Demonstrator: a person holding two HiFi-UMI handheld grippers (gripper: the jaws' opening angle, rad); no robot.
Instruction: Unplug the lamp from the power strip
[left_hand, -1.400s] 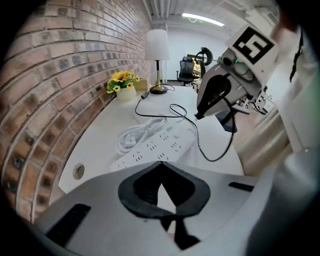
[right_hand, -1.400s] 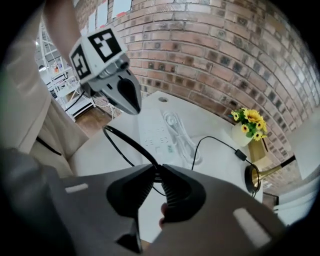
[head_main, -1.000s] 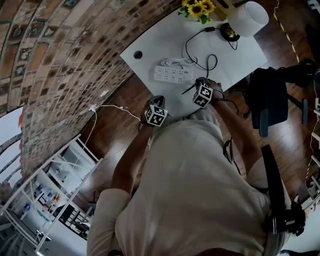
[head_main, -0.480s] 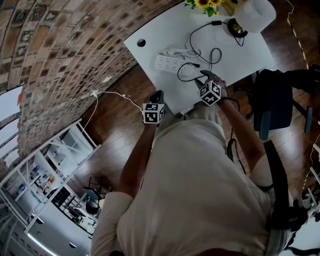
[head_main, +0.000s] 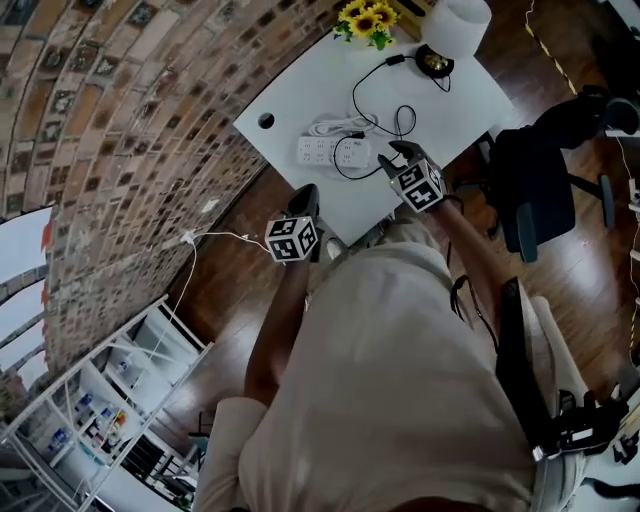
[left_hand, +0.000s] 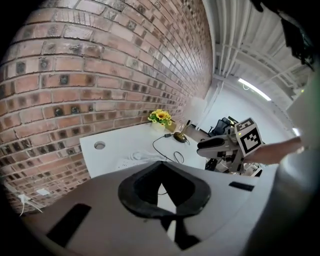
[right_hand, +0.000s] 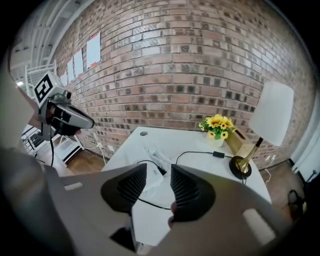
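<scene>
A white power strip (head_main: 333, 152) lies on the white table (head_main: 450, 100). The lamp (head_main: 459, 20), with a white shade and brass base, stands at the far right corner. Its black cord (head_main: 372, 80) loops back over the strip, and the plug (right_hand: 160, 171) lies loose by the strip's end. My right gripper (head_main: 400, 152) hovers just right of the strip; its jaws are closing with nothing between them (right_hand: 159, 185). My left gripper (head_main: 305, 200) hangs off the table's near edge above the floor, jaws together and empty (left_hand: 165, 172).
A sunflower pot (head_main: 367, 20) sits beside the lamp. The table has a cable hole (head_main: 265, 120) at its left. A brick wall (head_main: 120, 110) runs along the left. A black office chair (head_main: 535, 195) stands right of the table. White shelving (head_main: 90, 410) fills the lower left.
My right gripper was shut on the plug beside the strip; it has opened and let go. The cord now lies looped over the strip. My left gripper drifted slightly left.
</scene>
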